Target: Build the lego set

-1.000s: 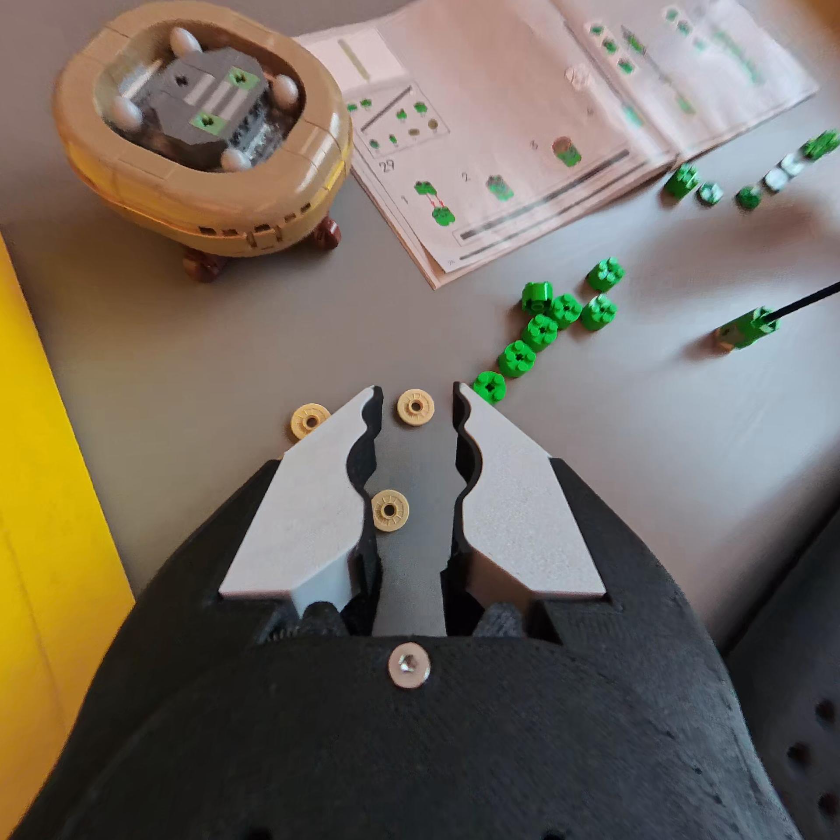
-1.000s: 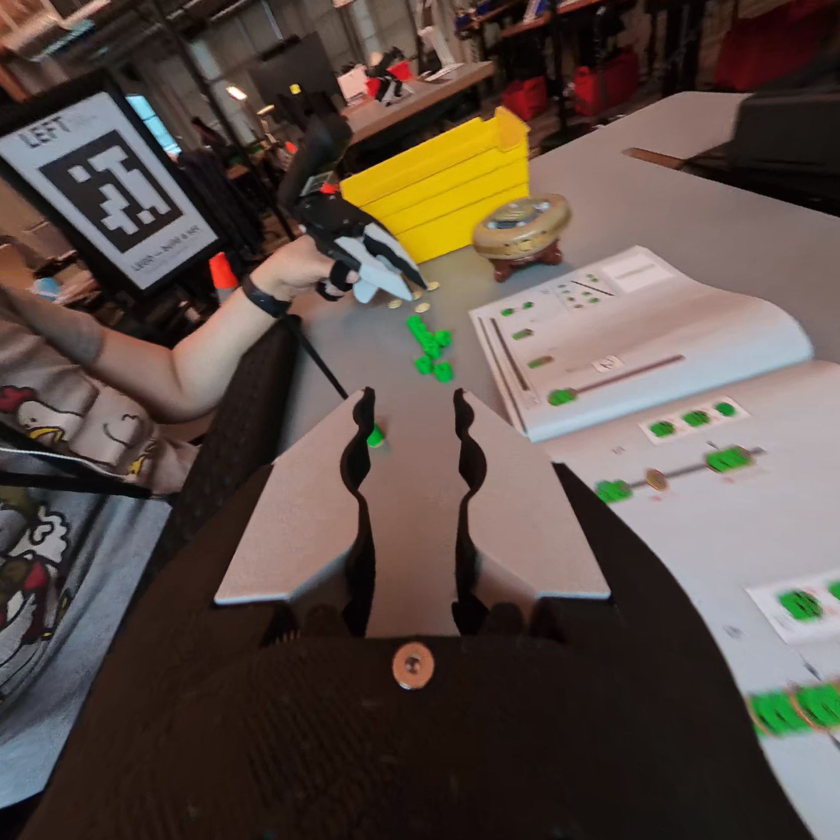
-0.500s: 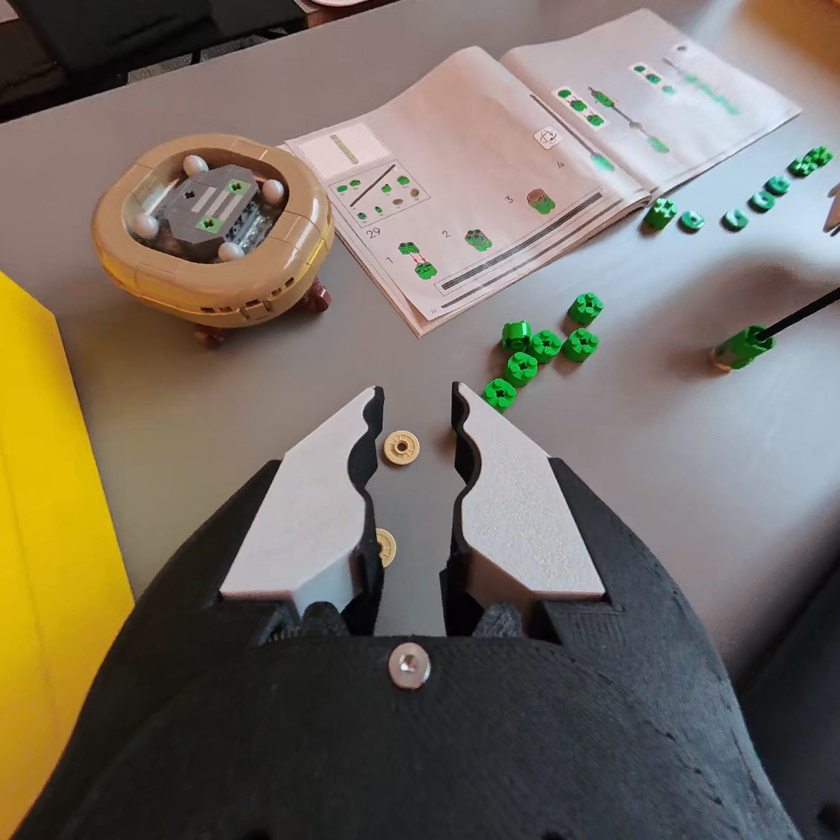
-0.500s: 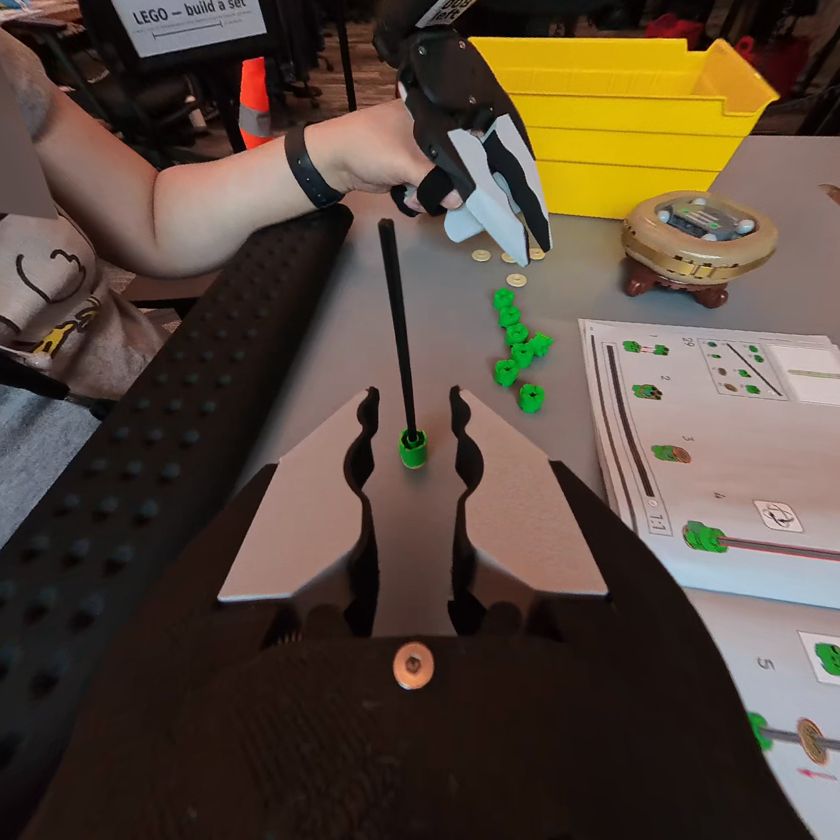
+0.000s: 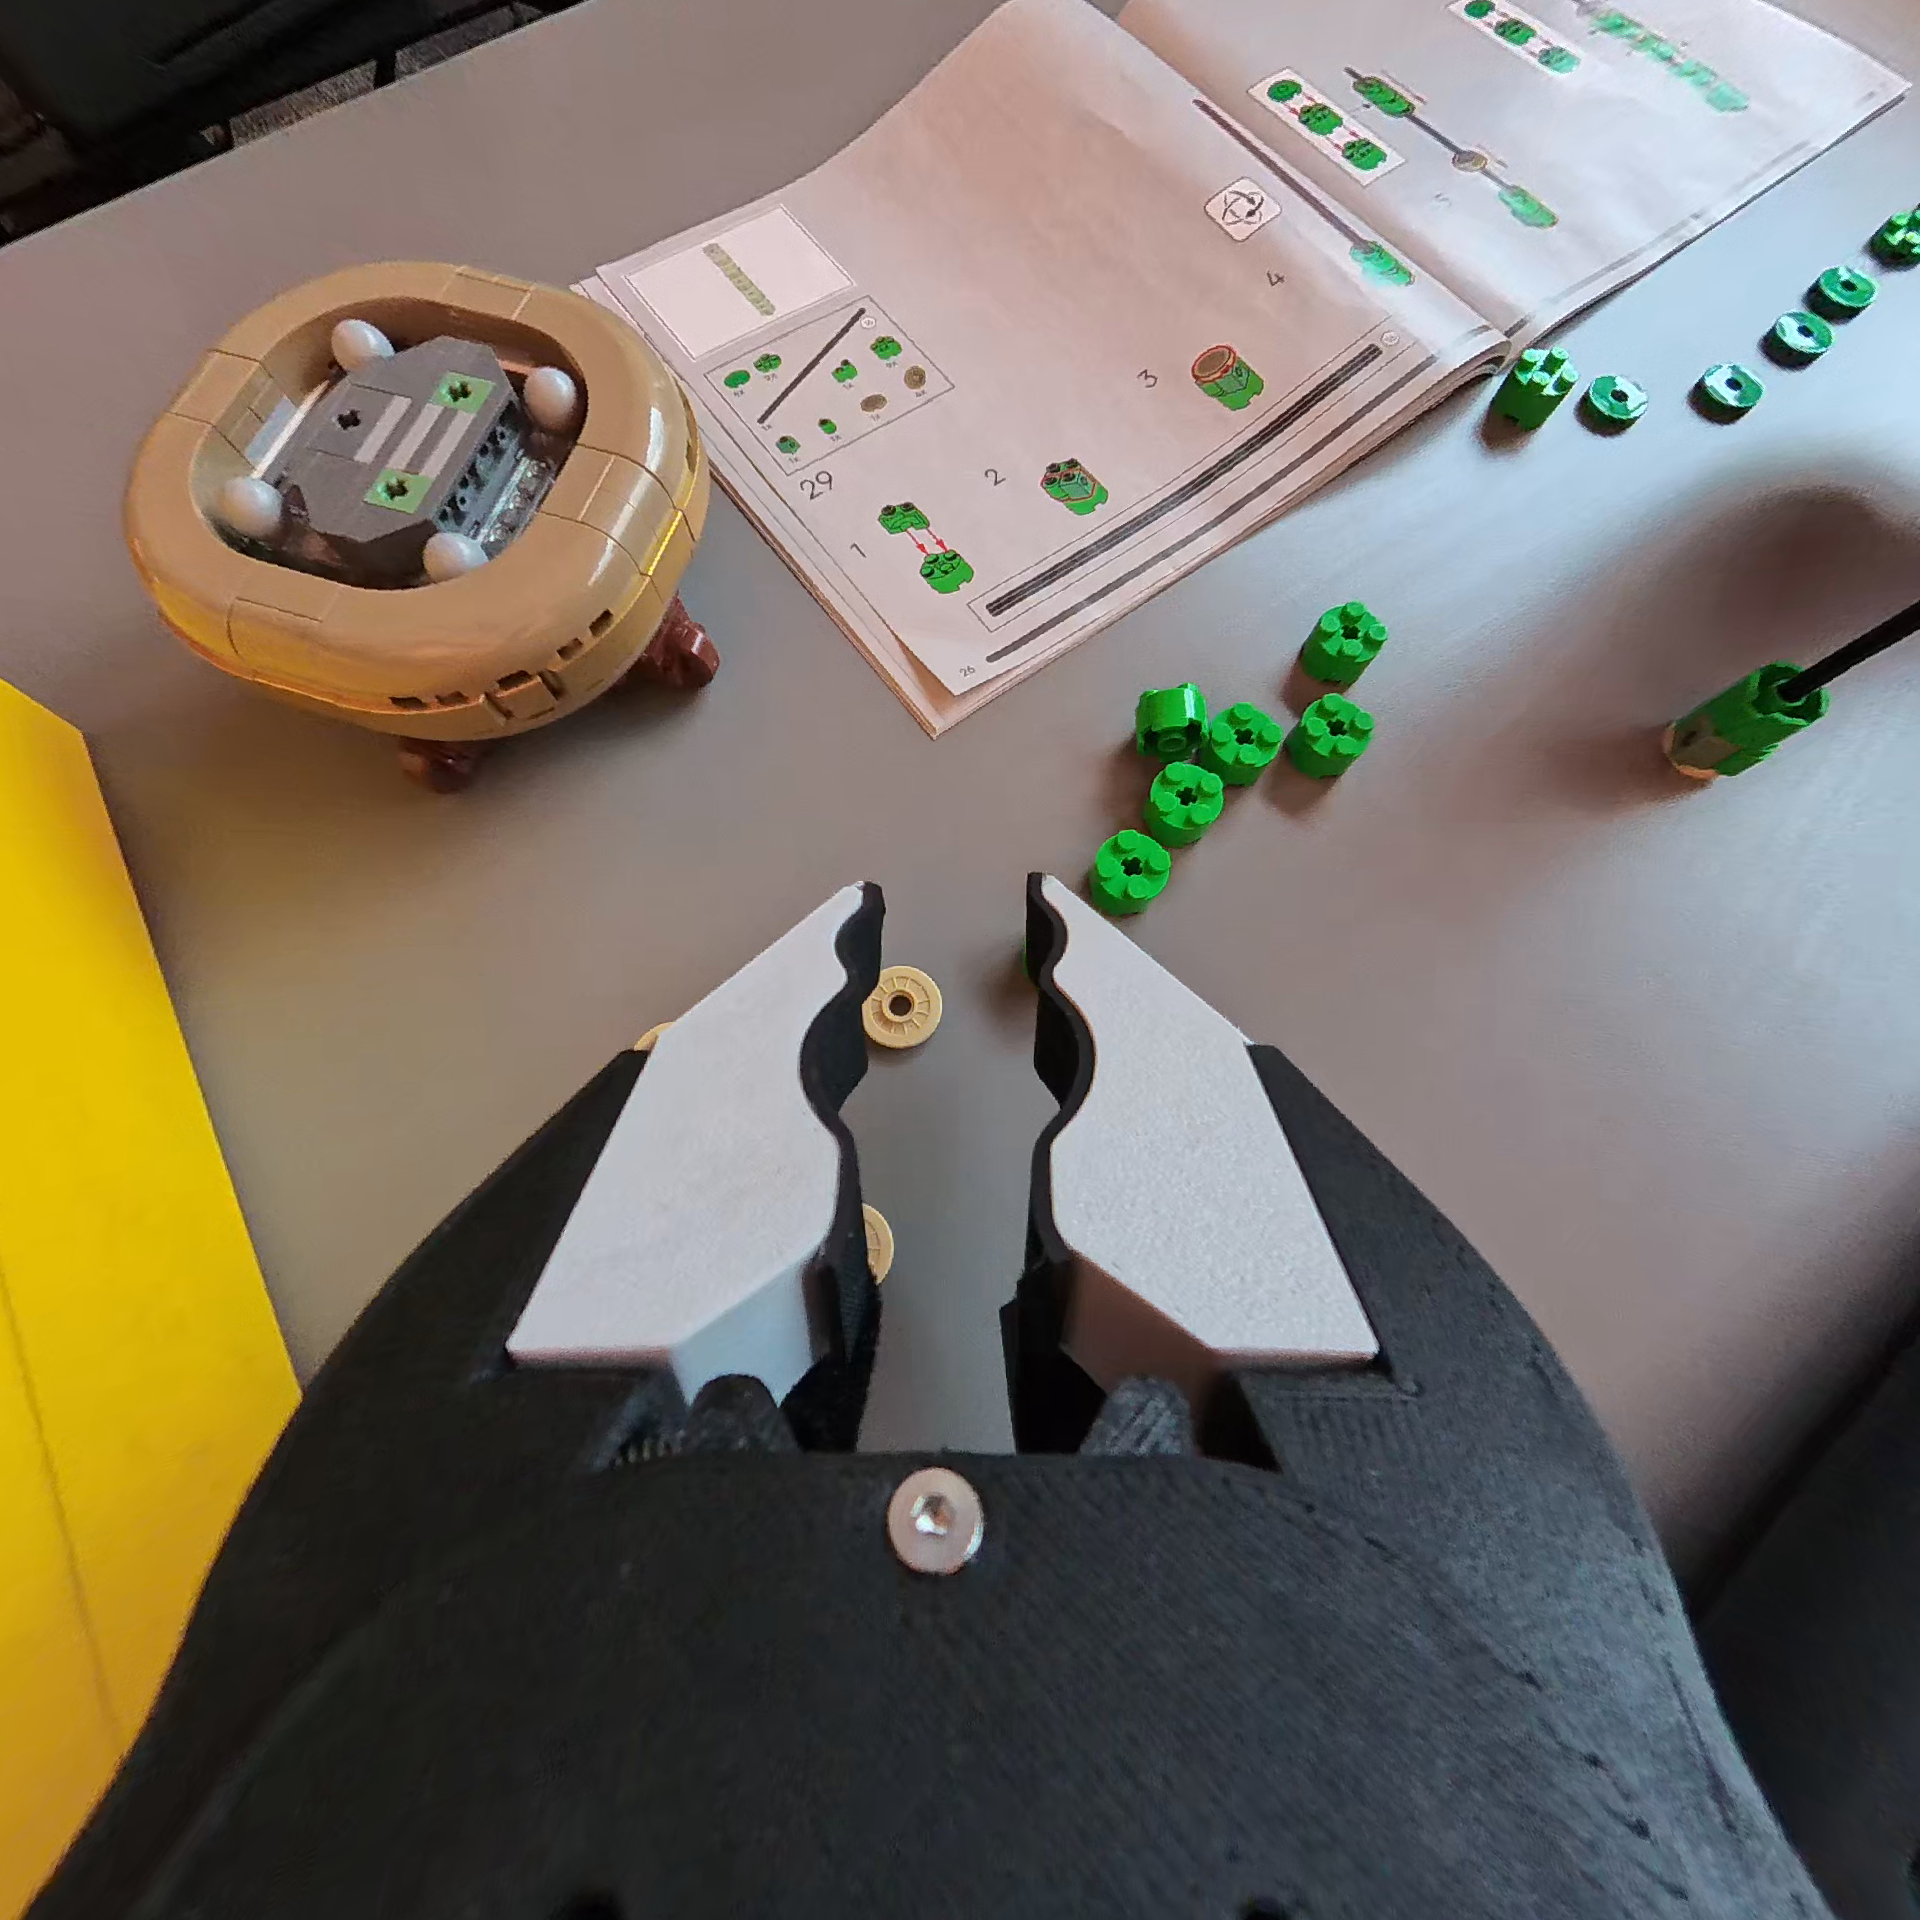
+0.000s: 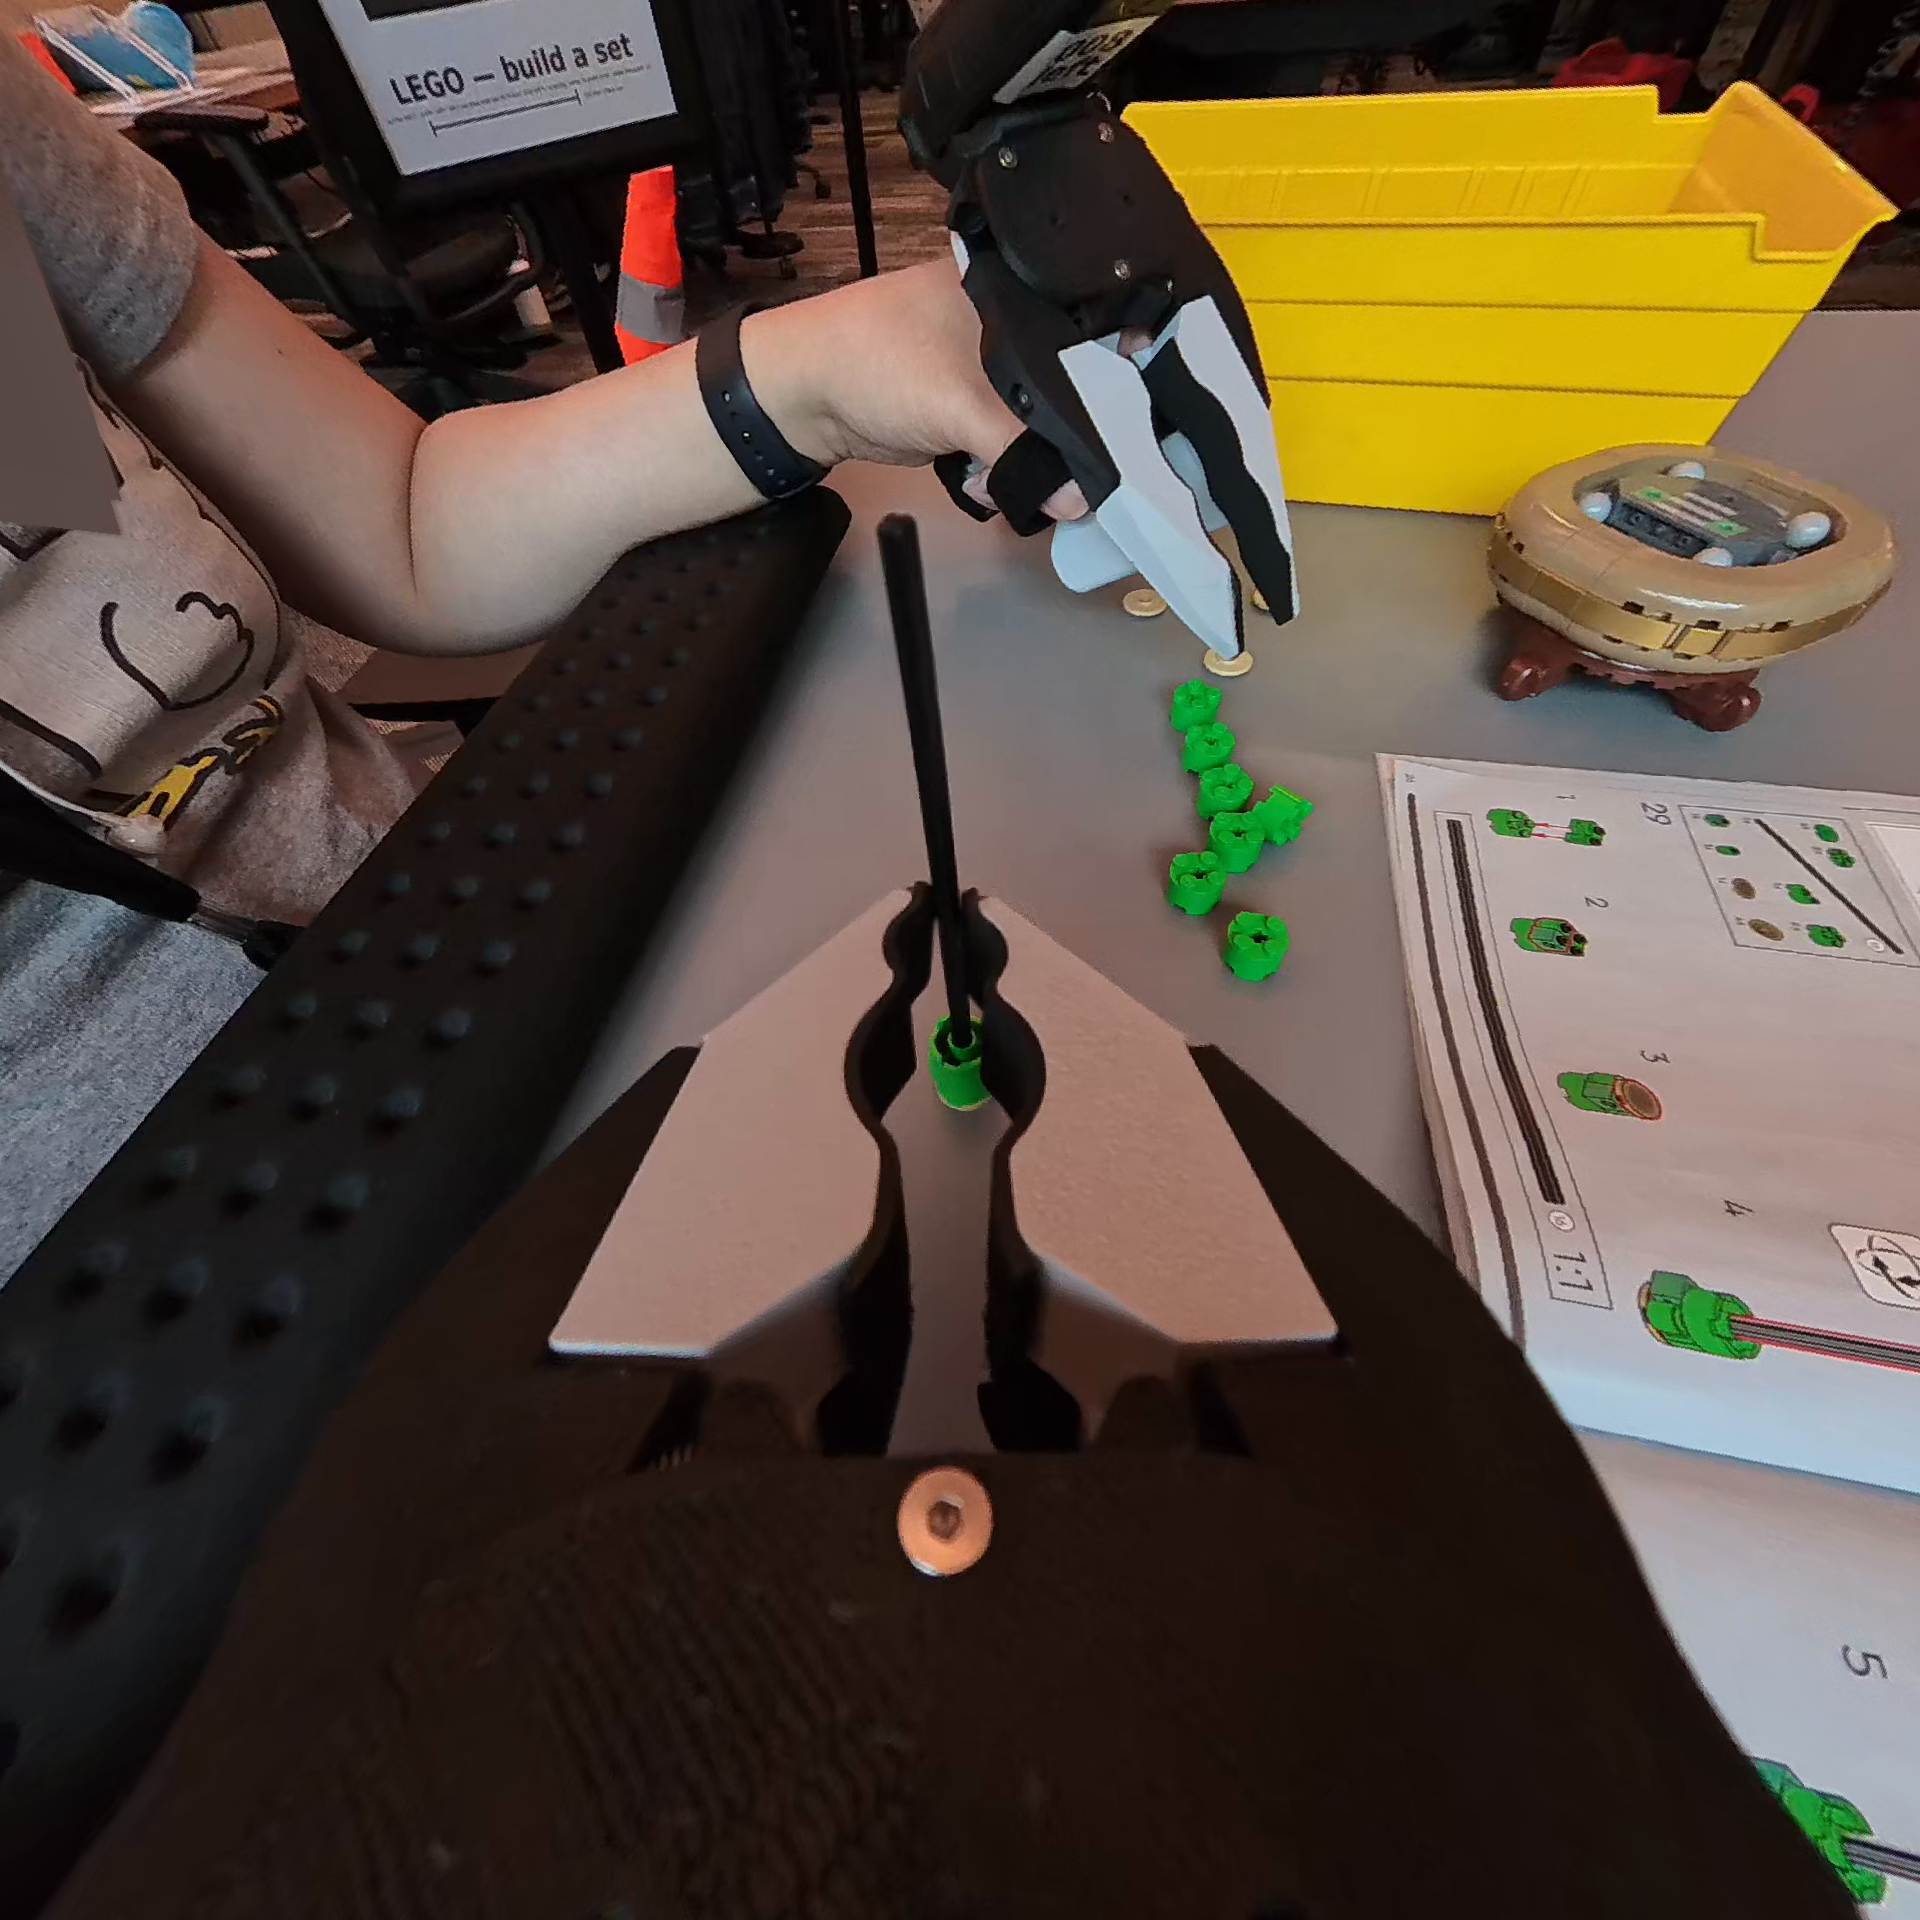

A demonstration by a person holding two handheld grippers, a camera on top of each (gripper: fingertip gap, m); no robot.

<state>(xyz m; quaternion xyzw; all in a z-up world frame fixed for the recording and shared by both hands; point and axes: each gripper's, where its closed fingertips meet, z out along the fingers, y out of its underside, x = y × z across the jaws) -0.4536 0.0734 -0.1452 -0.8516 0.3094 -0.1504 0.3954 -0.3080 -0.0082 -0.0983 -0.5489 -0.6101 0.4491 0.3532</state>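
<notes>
Right gripper (image 6: 948, 914) has its jaws pressed in on the black axle (image 6: 920, 748), pinching it just above the green round brick (image 6: 956, 1075) already threaded on its lower end, the rod leaning up and away over the grey bench (image 6: 1039, 748). Over on the other side, the left gripper (image 5: 954, 899) hangs spread wide with its tips low over a tan round plate (image 5: 902, 1008), a second tan plate (image 5: 878, 1242) half hidden under its left finger. This looks like the stem-stacking step: the open instruction booklet (image 5: 1091, 343) shows green and tan pieces strung along an axle. Next call, probably, is closing on that thin tan plate, which lies flat and will want a careful edge grip, then lining its centre hole up with the axle. Loose green round bricks (image 5: 1242, 743) wait just beyond, the tan pot-shaped model (image 5: 416, 509) stands near a yellow bin (image 6: 1455, 270), and behind lies a busy workshop.
</notes>
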